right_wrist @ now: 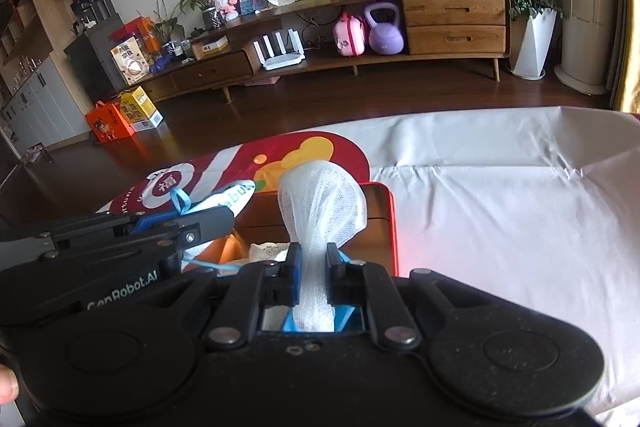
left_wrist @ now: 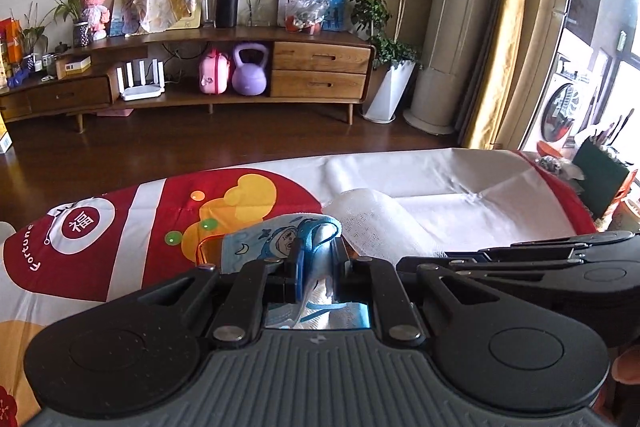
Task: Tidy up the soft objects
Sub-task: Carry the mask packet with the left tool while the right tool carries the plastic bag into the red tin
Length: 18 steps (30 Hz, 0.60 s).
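We hold two claws side by side over the tabletop [right_wrist: 500, 195], which is covered with a white and red cloth [left_wrist: 120, 227]. Our left claw [left_wrist: 316, 267] is clamped on a small blue printed face mask [left_wrist: 272, 247], its ear loop bunched between the pads. Our right claw [right_wrist: 313, 275] is clamped on a wad of white gauze [right_wrist: 324, 203], which puffs out ahead of the fingers. Under the gauze sits a red-rimmed box [right_wrist: 380, 219], open, with pale items inside. A wooden sideboard [left_wrist: 320, 67] stands beyond.
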Each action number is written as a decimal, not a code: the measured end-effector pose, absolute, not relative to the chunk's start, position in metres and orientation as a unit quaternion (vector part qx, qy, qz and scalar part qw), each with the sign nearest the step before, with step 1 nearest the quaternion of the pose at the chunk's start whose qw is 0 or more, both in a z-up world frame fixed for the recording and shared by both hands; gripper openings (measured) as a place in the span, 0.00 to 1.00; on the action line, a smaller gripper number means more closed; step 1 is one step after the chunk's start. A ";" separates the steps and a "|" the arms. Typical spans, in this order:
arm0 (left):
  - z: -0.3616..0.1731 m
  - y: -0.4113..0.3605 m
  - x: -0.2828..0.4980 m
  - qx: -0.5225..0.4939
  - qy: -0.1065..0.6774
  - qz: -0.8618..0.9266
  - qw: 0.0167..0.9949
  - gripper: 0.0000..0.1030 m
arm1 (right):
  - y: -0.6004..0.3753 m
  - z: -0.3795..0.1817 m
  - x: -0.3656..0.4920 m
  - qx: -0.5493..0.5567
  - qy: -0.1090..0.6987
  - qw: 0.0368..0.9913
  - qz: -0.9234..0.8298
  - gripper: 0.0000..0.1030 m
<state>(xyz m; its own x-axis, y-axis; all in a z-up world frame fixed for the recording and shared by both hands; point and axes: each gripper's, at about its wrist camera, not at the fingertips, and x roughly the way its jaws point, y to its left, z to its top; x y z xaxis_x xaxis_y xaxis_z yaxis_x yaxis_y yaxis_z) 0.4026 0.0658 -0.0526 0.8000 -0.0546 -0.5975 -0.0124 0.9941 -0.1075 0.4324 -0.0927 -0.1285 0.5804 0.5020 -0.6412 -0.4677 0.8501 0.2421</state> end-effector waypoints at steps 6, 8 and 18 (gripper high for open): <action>-0.070 0.072 0.424 -0.063 0.329 -0.001 0.942 0.12 | -0.085 -0.146 0.445 0.021 0.383 0.884 0.266 0.10; -0.076 0.073 0.429 -0.067 0.335 -0.002 0.940 0.12 | -0.083 -0.152 0.446 0.014 0.386 0.884 0.263 0.10; -0.103 0.077 0.446 -0.085 0.367 0.003 0.926 0.12 | -0.082 -0.168 0.453 0.010 0.402 0.877 0.265 0.12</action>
